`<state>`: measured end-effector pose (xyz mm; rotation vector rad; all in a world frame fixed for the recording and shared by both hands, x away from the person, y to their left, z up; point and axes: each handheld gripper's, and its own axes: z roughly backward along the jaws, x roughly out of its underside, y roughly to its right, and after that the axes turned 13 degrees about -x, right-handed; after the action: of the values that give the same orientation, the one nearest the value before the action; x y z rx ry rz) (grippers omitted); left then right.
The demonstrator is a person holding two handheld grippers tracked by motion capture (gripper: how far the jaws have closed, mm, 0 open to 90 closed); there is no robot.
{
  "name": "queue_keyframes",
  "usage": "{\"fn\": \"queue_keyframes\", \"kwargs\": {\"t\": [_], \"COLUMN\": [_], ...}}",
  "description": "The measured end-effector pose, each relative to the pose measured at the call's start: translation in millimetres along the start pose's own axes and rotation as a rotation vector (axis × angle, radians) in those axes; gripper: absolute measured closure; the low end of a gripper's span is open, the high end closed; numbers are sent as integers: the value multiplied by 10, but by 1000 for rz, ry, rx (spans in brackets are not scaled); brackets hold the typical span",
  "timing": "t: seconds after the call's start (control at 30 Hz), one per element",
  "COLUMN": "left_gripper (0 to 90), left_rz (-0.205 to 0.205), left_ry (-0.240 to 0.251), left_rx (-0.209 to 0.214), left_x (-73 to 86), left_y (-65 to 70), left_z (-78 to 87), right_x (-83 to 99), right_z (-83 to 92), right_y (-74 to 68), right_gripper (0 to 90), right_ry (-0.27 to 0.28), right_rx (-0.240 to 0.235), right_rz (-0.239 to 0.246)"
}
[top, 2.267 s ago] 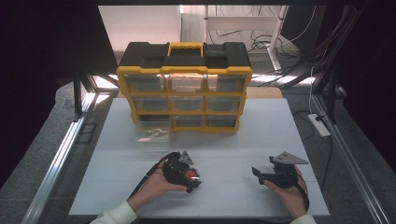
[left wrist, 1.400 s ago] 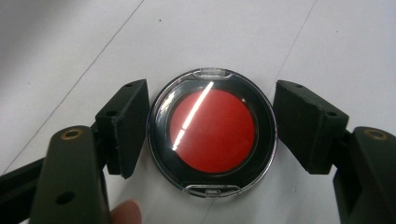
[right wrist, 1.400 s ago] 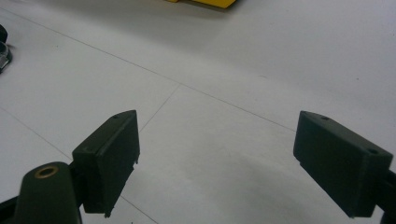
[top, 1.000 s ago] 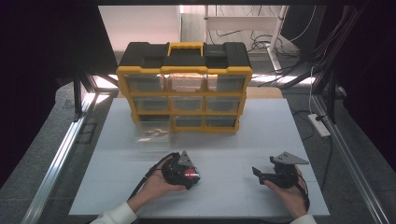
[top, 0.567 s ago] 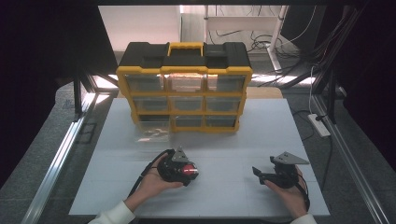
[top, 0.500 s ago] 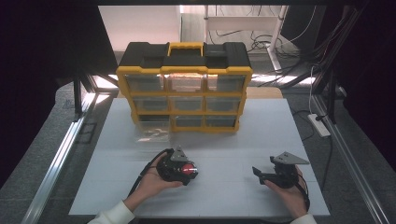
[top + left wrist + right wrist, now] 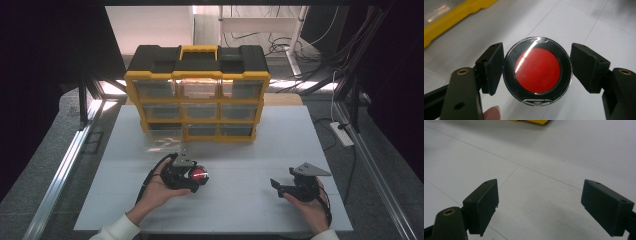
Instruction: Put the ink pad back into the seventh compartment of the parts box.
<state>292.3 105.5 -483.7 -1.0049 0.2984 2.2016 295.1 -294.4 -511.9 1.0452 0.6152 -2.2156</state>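
Note:
A round clear case with a red disc inside (image 7: 537, 70) sits between the two black pads of my left gripper (image 7: 537, 72), which is shut on its rim. From above, that case (image 7: 199, 174) and the left gripper (image 7: 196, 178) hover just over the white table, left of centre, in front of a yellow and black drawer cabinet (image 7: 197, 95). A fingertip shows under the left jaw. My right gripper (image 7: 274, 184) rests at the front right, held in a hand. Its jaws (image 7: 544, 202) stand wide open over bare table.
A clear plastic piece (image 7: 162, 141) lies on the white table board (image 7: 280, 145) before the cabinet's lower left corner. Metal frame rails (image 7: 65, 165) run along both sides. A power strip (image 7: 342, 135) and cables lie off the right edge.
The left hand has lifted the gripper with the round case and carried it a little toward the cabinet. The right gripper has stayed in place.

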Motion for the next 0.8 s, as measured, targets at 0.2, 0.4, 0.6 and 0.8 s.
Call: {"fn": "queue_keyframes", "kwargs": {"t": [0.2, 0.4, 0.6, 0.8], "left_gripper": [296, 297, 296, 296], "left_rz": [12, 19, 24, 34], "left_ry": [28, 51, 76, 96], "left_rx": [-1, -4, -12, -22], "left_x": [-33, -71, -113, -149], "left_y": [-20, -42, -79, -113], "left_z": [72, 138, 216, 276], "right_x": [0, 0, 0, 0], "right_z": [0, 0, -3, -3], "right_y": [0, 2, 1, 2], "right_gripper": [147, 147, 147, 147], "right_ry": [0, 0, -1, -2], "right_rx": [0, 2, 1, 4], "right_rz": [0, 0, 0, -2]}}
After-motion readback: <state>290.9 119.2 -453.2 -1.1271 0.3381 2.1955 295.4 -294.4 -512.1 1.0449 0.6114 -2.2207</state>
